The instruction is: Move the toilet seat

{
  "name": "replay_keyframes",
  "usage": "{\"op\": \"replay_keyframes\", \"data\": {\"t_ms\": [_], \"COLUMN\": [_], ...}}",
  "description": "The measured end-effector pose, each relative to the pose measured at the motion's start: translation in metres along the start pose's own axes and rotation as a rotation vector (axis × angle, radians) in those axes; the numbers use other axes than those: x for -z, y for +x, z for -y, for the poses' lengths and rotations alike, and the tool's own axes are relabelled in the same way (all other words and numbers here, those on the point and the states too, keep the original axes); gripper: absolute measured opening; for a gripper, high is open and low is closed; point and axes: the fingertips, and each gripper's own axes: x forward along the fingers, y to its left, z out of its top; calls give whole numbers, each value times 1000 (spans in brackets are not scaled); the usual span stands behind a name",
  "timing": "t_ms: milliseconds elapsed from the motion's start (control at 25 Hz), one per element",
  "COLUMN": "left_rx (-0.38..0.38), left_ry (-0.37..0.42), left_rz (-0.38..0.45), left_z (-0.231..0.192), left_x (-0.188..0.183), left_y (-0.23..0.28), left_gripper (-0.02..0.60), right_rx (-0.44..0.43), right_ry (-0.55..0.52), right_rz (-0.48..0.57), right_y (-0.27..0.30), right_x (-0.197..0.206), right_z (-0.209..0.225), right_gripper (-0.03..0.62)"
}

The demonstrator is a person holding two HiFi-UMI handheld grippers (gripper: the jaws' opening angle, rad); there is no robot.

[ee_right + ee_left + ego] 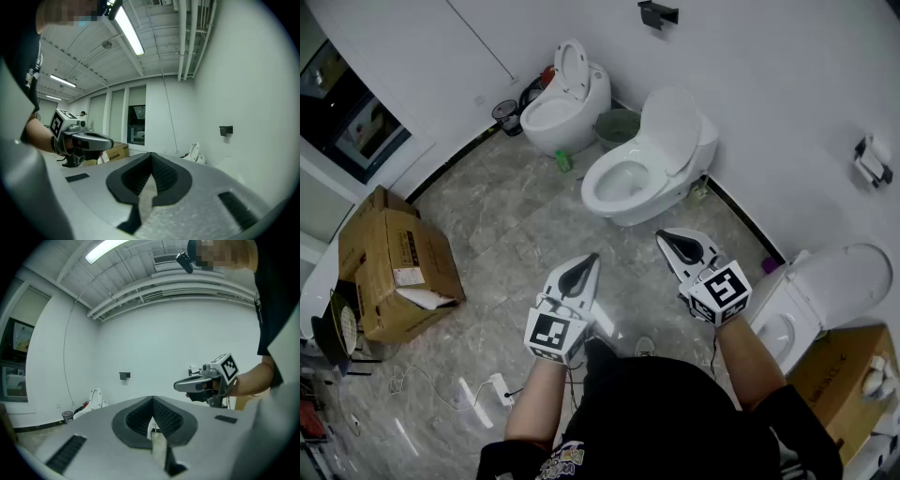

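Note:
A white toilet (pixel 647 159) stands ahead of me against the wall. Its lid (pixel 670 127) is raised and its seat ring (pixel 619 183) lies down on the bowl. My left gripper (pixel 588 262) and right gripper (pixel 668 240) are both held level in the air short of it, shut, with nothing between the jaws. Neither touches the toilet. In the left gripper view the jaws (pixel 153 401) meet, and the right gripper (pixel 206 380) shows beside them. In the right gripper view the jaws (pixel 151 161) also meet, with the left gripper (pixel 86 139) at the left.
An egg-shaped toilet (pixel 567 94) with its seat up stands farther back, and a third toilet (pixel 820 291) stands at my right. A green bucket (pixel 619 127), a bin (pixel 507 117), a cardboard box (pixel 394 267), a floor power strip (pixel 501 386) and another box (pixel 844 375) surround the marble floor.

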Motion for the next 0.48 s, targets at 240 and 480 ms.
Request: {"op": "replay_keyframes", "data": {"t_ms": [240,480], "left_rx": [-3,10], "left_ry": [6,-9], "left_rz": [1,4], "left_z": [3,12], "left_x": [-2,-5], "left_y": [7,15], "left_gripper": [-5,-5], "right_rx": [-8,-27], "right_ry": [28,19], "right_rz": [21,21], "right_y": [-1,-4], "right_x": [1,3], "right_z": [9,16], "right_gripper": [3,5]}}
